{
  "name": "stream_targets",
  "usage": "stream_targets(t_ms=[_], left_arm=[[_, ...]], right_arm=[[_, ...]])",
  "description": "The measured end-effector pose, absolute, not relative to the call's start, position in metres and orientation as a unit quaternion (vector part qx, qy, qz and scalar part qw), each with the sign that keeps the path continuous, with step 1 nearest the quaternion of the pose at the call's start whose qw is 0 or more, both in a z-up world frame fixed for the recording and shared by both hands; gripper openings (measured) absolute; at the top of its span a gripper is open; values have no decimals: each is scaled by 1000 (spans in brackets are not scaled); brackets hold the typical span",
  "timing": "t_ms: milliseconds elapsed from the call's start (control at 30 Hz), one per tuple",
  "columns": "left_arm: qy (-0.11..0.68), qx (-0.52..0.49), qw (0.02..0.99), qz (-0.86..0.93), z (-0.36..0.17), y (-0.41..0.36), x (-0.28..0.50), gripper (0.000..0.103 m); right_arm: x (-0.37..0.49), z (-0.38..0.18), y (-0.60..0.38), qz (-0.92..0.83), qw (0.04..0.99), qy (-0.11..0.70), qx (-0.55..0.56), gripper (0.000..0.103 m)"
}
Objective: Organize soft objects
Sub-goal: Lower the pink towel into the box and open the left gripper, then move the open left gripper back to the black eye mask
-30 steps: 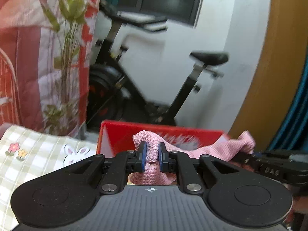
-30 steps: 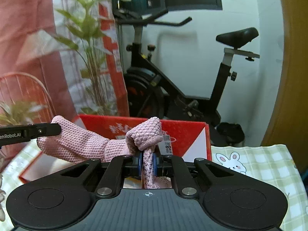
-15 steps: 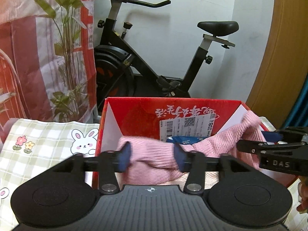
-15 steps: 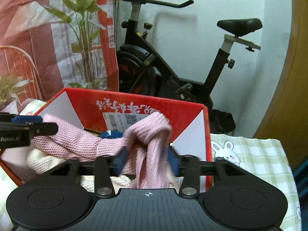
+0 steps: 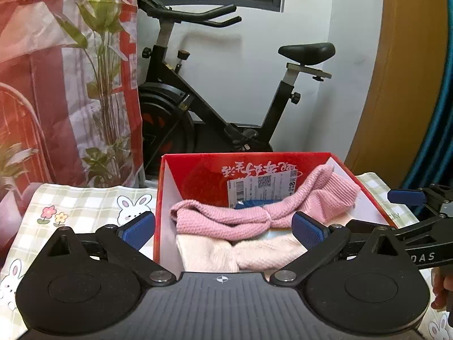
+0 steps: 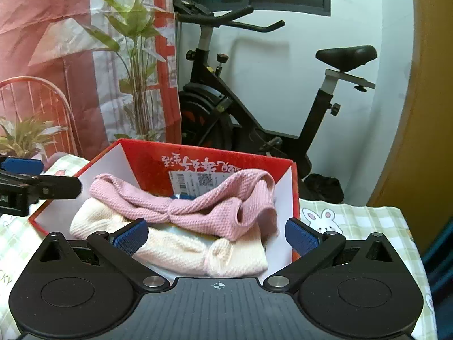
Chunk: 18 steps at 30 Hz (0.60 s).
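Both tongs stand with their jaws spread wide and nothing between the pads: the left gripper [image 5: 223,231] and the right gripper [image 6: 216,236] have just been opening, and the pink knitted headband [image 5: 254,212] they let go of now lies ahead of them inside the red cardboard box [image 5: 198,175]. It drapes across a cream knitted headband [image 6: 175,243] already lying in the box, its knotted middle roughly straight ahead of each pair of jaws, one end slumped against the box's white inner wall on the right gripper's side. It looks light, limp and stretchy (the sort of knit that sags wherever it is not supported), not slippery or fragile. Should it need straightening, the bunched knot at the centre seems the firmest hold, or one end in each gripper to keep it spread. The box sits on a checked cloth with rabbits [image 5: 93,204], to either side of the tongs.
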<state>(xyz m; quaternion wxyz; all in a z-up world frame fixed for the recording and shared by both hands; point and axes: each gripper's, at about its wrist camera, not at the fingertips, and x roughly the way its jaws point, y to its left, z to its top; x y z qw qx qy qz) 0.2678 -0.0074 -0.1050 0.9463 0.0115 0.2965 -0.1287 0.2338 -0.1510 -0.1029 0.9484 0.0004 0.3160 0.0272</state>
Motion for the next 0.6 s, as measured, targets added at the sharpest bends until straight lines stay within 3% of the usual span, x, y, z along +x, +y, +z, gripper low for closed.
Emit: stream_targets(t_ms=[600], left_arm=[[278, 20, 953, -118, -119, 16, 194, 103]], right_arm=[[154, -112, -125, 43, 963, 266, 23, 103]])
